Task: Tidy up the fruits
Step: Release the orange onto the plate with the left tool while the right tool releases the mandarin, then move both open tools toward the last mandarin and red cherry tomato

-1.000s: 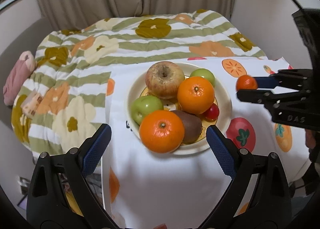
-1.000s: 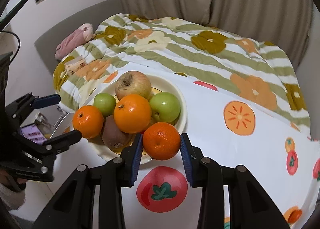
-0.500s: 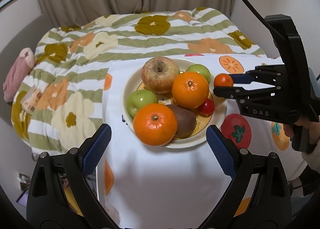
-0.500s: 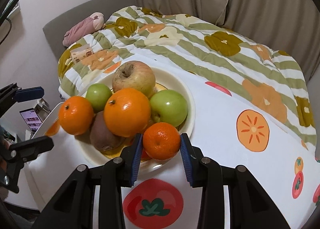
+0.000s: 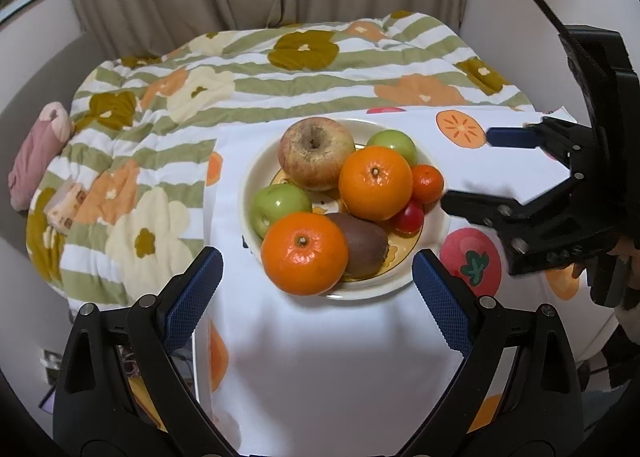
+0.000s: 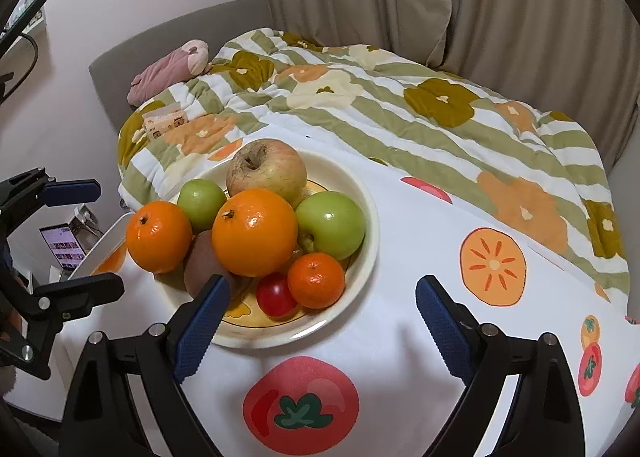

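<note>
A cream plate (image 5: pixel 430 253) (image 6: pixel 370 241) on the white fruit-print cloth holds a reddish apple (image 5: pixel 316 153) (image 6: pixel 266 173), two green apples (image 5: pixel 278 205) (image 6: pixel 331 226), two big oranges (image 5: pixel 375 183) (image 6: pixel 254 233), a brown kiwi (image 5: pixel 366 243), a red cherry tomato (image 5: pixel 409 217) (image 6: pixel 276 294) and a small mandarin (image 5: pixel 427 183) (image 6: pixel 316 280) at the plate's right side. My right gripper (image 6: pixel 320 319) (image 5: pixel 468 169) is open and empty just in front of the mandarin. My left gripper (image 5: pixel 318 289) (image 6: pixel 86 241) is open and empty at the plate's near edge.
The cloth (image 5: pixel 320 357) covers a small table beside a bed with a striped floral quilt (image 5: pixel 240 69). A pink soft toy (image 5: pixel 36 153) and a tissue pack (image 6: pixel 164 123) lie on the quilt. A lit phone (image 6: pixel 64 243) sits below the table's left edge.
My right gripper carried the small mandarin to the plate, opened and let it go. The mandarin now rests on the plate next to the tomato. The left gripper stayed open near the plate.
</note>
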A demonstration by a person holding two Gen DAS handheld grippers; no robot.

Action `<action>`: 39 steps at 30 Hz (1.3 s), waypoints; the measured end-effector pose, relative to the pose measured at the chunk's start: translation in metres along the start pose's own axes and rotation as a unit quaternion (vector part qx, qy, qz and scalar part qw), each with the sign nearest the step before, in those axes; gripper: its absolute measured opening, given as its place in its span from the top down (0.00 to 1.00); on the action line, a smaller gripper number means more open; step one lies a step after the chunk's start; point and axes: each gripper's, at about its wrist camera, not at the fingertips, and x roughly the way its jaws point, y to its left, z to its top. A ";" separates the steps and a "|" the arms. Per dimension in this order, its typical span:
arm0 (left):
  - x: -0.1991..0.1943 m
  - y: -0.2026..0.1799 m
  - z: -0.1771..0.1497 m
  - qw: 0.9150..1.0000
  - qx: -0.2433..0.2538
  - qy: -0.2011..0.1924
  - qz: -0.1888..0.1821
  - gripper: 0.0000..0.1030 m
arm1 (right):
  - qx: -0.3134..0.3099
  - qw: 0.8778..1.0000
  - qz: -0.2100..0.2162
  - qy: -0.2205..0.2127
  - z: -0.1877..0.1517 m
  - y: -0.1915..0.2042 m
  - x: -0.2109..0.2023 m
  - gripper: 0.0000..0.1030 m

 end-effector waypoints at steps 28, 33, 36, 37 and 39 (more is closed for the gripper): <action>-0.035 -0.121 0.049 0.994 0.083 -0.029 -0.062 0.02 | 0.123 0.988 -0.091 -0.026 -0.058 -0.081 -0.143 0.00; -0.030 -0.168 0.054 0.989 0.108 -0.033 -0.091 0.02 | 0.144 0.983 -0.114 -0.022 -0.088 -0.115 -0.173 0.00; -0.027 -0.196 0.053 0.986 0.121 -0.037 -0.106 0.02 | 0.136 0.983 -0.125 -0.013 -0.104 -0.136 -0.186 0.00; -0.024 -0.208 0.052 0.985 0.125 -0.036 -0.113 0.02 | 0.128 0.983 -0.129 -0.008 -0.109 -0.143 -0.189 0.00; -0.018 -0.231 0.050 0.982 0.136 -0.030 -0.131 0.02 | 0.103 0.986 -0.128 0.003 -0.121 -0.162 -0.193 0.00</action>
